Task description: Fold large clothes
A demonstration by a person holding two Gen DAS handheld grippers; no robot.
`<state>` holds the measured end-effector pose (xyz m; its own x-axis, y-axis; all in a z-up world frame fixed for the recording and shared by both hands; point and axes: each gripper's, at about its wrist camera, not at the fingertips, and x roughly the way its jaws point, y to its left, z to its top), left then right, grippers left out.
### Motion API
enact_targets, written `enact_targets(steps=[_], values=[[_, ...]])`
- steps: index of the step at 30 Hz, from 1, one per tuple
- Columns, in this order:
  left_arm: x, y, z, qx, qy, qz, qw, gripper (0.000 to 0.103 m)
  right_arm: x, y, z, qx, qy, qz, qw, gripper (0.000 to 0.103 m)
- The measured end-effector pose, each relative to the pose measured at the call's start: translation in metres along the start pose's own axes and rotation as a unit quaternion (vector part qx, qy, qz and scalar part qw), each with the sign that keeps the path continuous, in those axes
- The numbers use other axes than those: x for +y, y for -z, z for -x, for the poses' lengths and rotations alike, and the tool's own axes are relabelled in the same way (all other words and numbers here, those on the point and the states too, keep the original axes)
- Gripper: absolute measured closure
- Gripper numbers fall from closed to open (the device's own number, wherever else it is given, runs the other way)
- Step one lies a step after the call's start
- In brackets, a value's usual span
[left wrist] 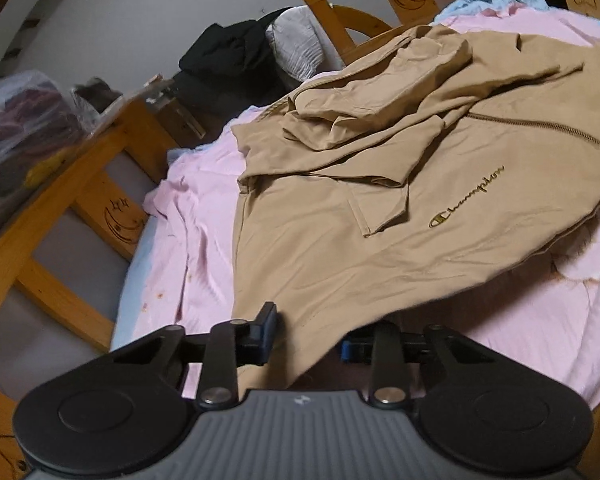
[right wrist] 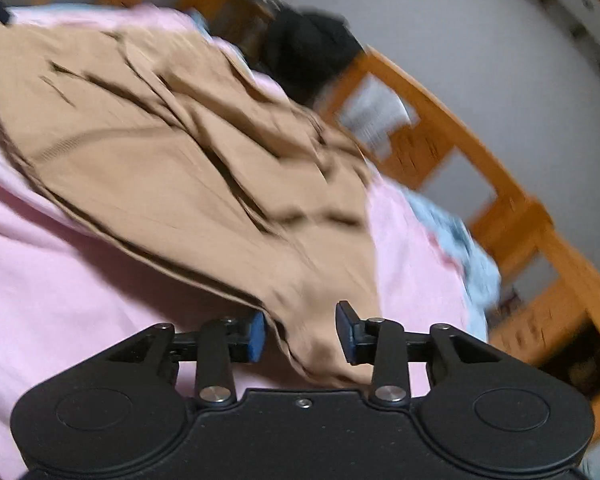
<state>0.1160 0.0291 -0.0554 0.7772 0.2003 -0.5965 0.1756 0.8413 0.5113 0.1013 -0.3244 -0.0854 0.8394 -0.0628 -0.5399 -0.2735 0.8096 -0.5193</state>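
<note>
Evidently both tools stand open, left tool (left wrist: pixel 308 334) and right tool (right wrist: pixel 301 334) straddling the tan jacket's (left wrist: pixel 380 216) hem on the bed (left wrist: pixel 204 184), positioned to pinch and fold it.

- The jacket (left wrist: pixel 380 248) is tan cloth, matt and wrinkly.
- The sheet (left wrist: pixel 204 208) is soft pink cloth.
- The bed frame (left wrist: pixel 60 184) is shiny orange wood.
- The left gripper (left wrist: pixel 308 340) is matt black plastic.

Tan Champion zip jacket (left wrist: pixel 380 216) sprawled on pink sheet, sleeves folded across chest, logo up. Near hem lifted off the bed, corners bunched between gripper fingers; fabric creased.
</note>
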Motion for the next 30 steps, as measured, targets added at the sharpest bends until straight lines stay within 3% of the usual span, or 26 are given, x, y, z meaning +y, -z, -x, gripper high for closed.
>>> enact_targets(steps=[1, 2, 3, 6, 12, 19, 24, 30], values=[[0.002, 0.000, 0.000, -0.001, 0.006, 0.009, 0.9999, 0.079, -0.003, 0.000, -0.002, 0.007, 0.000, -0.010, 1.000, 0.071], [0.004, 0.000, 0.001, -0.007, 0.007, 0.021, 0.9997, 0.093, -0.004, 0.000, -0.003, 0.009, -0.005, -0.015, 1.000, 0.077], [0.006, 0.001, 0.004, -0.018, -0.002, 0.031, 0.9994, 0.096, -0.004, -0.002, -0.002, 0.011, -0.014, -0.022, 1.000, 0.089], [0.016, -0.001, 0.015, -0.051, -0.001, 0.067, 0.9964, 0.100, -0.007, -0.011, 0.004, 0.024, -0.025, -0.048, 0.998, 0.098], [0.040, -0.013, 0.063, -0.104, 0.013, 0.092, 0.9902, 0.101, -0.036, -0.033, 0.043, 0.003, -0.033, -0.076, 0.997, 0.099], [0.084, 0.002, 0.128, -0.090, 0.098, 0.112, 0.9847, 0.101, -0.064, -0.043, 0.133, -0.007, -0.064, -0.072, 0.995, 0.099], [0.109, 0.011, 0.150, -0.063, 0.152, 0.120, 0.9790, 0.100, -0.067, -0.045, 0.185, 0.009, -0.099, -0.058, 0.993, 0.099], [0.113, -0.019, 0.134, -0.050, 0.145, 0.121, 0.9808, 0.100, -0.067, -0.053, 0.165, 0.018, -0.100, -0.057, 0.993, 0.099]])
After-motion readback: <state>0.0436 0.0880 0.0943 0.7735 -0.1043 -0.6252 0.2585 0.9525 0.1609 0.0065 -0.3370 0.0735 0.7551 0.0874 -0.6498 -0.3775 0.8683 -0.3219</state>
